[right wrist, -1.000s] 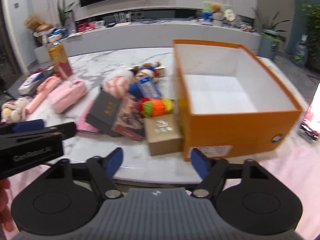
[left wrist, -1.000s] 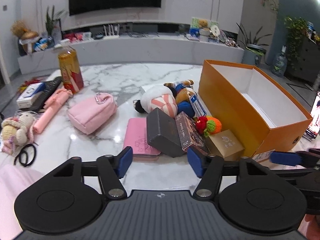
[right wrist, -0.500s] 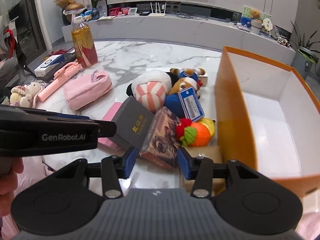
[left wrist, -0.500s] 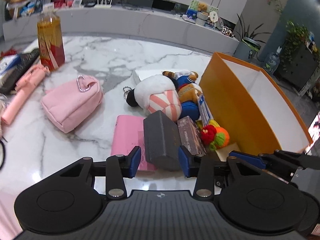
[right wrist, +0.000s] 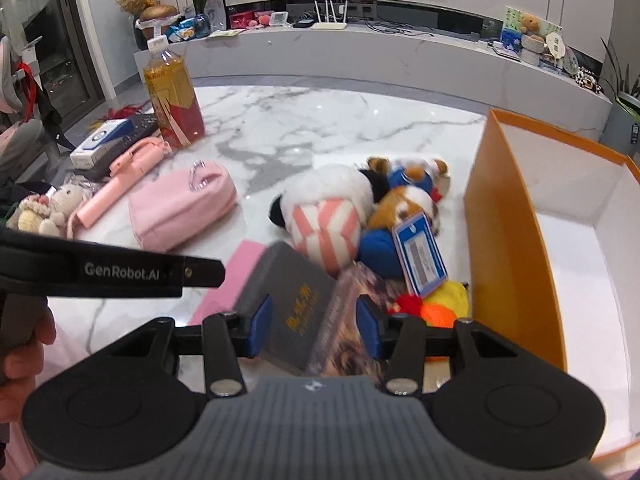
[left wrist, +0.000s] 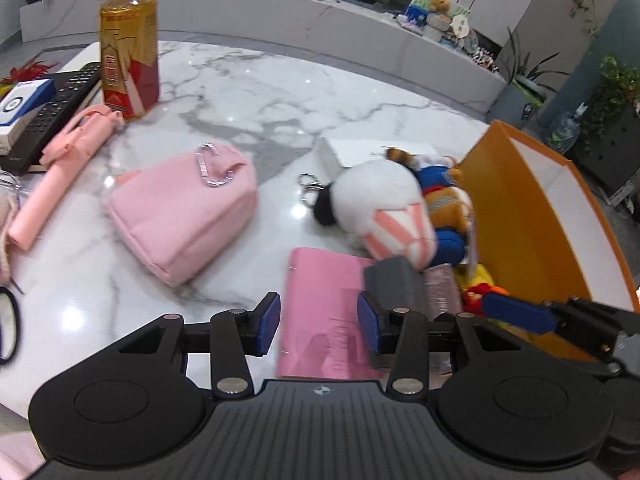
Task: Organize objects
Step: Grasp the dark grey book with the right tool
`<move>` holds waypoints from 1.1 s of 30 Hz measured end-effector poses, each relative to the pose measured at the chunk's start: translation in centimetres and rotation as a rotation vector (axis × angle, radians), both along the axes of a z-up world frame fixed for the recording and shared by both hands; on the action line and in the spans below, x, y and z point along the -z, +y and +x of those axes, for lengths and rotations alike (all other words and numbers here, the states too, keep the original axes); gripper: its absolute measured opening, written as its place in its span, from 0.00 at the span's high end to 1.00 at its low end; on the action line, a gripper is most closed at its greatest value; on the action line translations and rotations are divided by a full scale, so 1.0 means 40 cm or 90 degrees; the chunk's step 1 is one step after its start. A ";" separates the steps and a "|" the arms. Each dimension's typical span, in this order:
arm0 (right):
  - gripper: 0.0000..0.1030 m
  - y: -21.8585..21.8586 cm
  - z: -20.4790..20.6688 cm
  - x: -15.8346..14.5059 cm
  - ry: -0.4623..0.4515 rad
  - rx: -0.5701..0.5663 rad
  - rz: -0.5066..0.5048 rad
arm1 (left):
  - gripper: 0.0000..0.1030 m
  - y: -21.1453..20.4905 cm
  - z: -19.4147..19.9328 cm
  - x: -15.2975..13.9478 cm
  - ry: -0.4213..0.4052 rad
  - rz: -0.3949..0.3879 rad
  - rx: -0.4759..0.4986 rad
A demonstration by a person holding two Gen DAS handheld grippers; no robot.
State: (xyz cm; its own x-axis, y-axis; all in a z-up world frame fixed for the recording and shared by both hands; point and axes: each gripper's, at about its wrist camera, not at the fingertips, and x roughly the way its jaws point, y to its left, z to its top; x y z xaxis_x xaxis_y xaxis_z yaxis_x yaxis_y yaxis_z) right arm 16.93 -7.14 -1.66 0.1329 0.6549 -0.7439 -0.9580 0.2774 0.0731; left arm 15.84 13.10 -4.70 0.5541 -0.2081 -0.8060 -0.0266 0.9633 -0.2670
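Observation:
My left gripper (left wrist: pixel 318 326) hovers half open over a flat pink notebook (left wrist: pixel 320 300) on the marble table; nothing is pinched. A grey box (left wrist: pixel 394 284) lies just right of its right finger. In the right wrist view my right gripper (right wrist: pixel 315 328) straddles the grey box (right wrist: pixel 296 300) with gold lettering and a brown patterned box (right wrist: pixel 344 320); the pads do not visibly press on them. The open orange box (right wrist: pixel 504 240) with a white inside stands to the right. The right gripper's blue fingertip (left wrist: pixel 520 312) shows in the left view.
Plush toys (right wrist: pixel 324 216), a blue tag (right wrist: pixel 420 256) and a knitted orange toy (right wrist: pixel 436 308) crowd against the orange box. A pink pouch (left wrist: pixel 180 208), pink stick (left wrist: pixel 60 164), tea bottle (left wrist: pixel 128 44) and remote (left wrist: pixel 52 112) lie left. The left gripper's arm (right wrist: pixel 140 272) crosses the right view.
Both grippers moved forward and down toward the pile and narrowed their jaws. The left one shifted from the grey box to over the pink notebook; the right one now straddles the grey box.

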 end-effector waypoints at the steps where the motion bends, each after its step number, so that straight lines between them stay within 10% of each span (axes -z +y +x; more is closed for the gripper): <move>1: 0.52 0.008 -0.003 -0.001 0.003 -0.004 0.000 | 0.52 0.006 0.003 0.002 0.002 0.002 -0.004; 14: 0.35 0.086 -0.084 0.064 -0.046 -0.026 -0.064 | 0.53 0.016 0.058 0.098 0.087 -0.037 -0.018; 23: 0.53 0.063 -0.087 0.050 -0.066 -0.033 -0.054 | 0.36 0.002 0.075 0.114 0.107 -0.037 -0.012; 33: 0.63 -0.006 0.036 0.018 0.056 0.058 -0.027 | 0.13 -0.054 0.084 0.116 0.113 0.022 0.005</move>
